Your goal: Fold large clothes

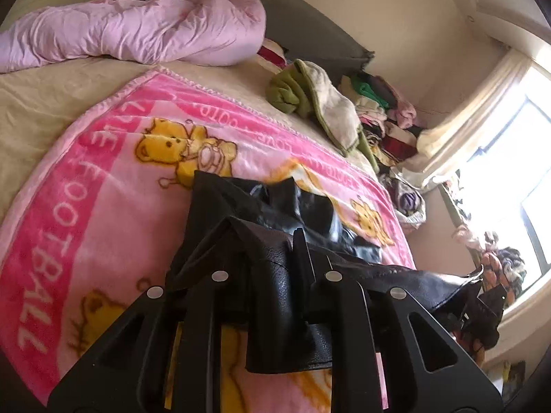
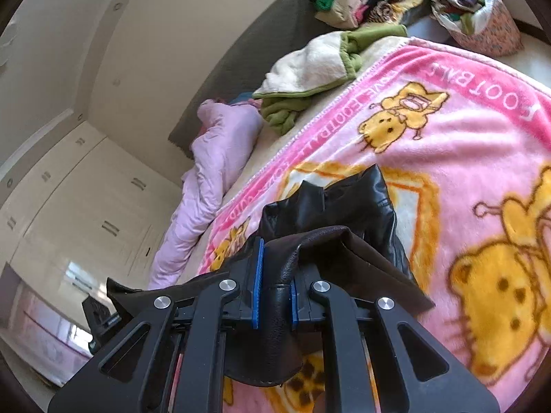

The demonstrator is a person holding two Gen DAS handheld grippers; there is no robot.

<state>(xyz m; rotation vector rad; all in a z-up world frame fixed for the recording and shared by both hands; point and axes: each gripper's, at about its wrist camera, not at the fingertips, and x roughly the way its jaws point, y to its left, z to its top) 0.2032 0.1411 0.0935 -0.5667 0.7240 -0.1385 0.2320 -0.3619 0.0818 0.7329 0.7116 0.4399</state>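
A black leather garment (image 1: 292, 206) hangs lifted over a pink bear-print blanket (image 1: 103, 206) that covers the bed. My left gripper (image 1: 272, 254) is shut on a folded edge of it, and the leather hides one finger. From there the garment stretches right toward a dark shape at the frame's edge. In the right wrist view the same garment (image 2: 354, 199) drapes forward over the blanket (image 2: 447, 172). My right gripper (image 2: 277, 272) is shut on a thick fold, its blue pads (image 2: 258, 275) pressing on either side. A loose flap hangs below each gripper.
A crumpled pink quilt (image 1: 137, 31) lies along the headboard side. A green and cream fleece (image 1: 310, 96) sits on the bed's far edge beside a pile of clothes (image 1: 378, 110). A bright window (image 1: 516, 172) is at right. A basket (image 2: 482, 17) and a wardrobe (image 2: 86, 206) flank the bed.
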